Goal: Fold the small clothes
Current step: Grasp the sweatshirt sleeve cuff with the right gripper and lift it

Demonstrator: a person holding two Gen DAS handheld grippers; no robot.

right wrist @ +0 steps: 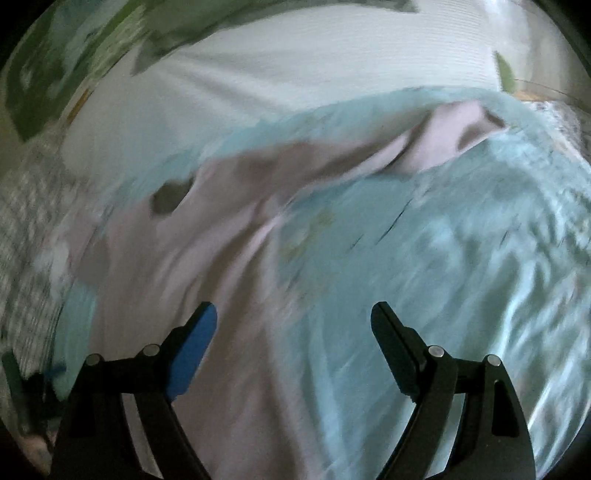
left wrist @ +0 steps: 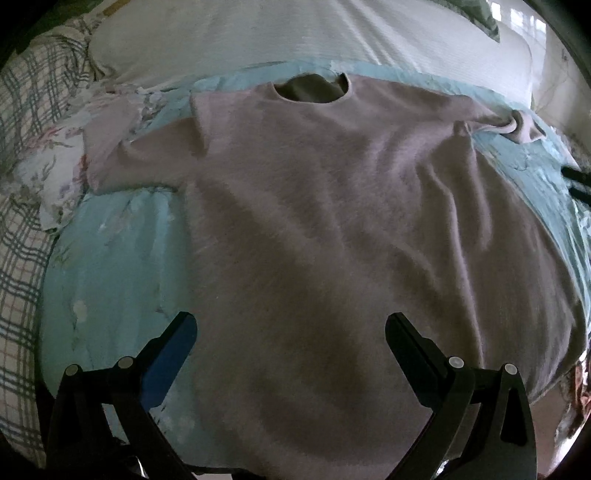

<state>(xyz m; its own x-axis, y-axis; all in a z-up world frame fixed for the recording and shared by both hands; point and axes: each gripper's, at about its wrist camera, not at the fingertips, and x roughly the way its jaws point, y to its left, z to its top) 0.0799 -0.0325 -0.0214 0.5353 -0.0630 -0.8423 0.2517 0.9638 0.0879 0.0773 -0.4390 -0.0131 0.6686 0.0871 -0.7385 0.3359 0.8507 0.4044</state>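
A pale pink T-shirt (left wrist: 325, 221) lies spread flat on a light blue floral quilt (left wrist: 110, 266), its neck hole (left wrist: 314, 88) at the far end and one sleeve (left wrist: 122, 158) out to the left. My left gripper (left wrist: 291, 325) hovers open over the shirt's near hem with nothing between its fingers. In the blurred right wrist view the same shirt (right wrist: 221, 258) runs along the left, with its other sleeve (right wrist: 454, 136) bunched at the far right. My right gripper (right wrist: 295, 317) stands open and empty above the shirt's right edge and the quilt (right wrist: 461, 258).
A white sheet (left wrist: 314, 33) covers the bed beyond the quilt. A plaid and floral blanket (left wrist: 26, 155) lies bunched along the left. The other gripper's black tips (left wrist: 578, 182) show at the right edge of the left wrist view.
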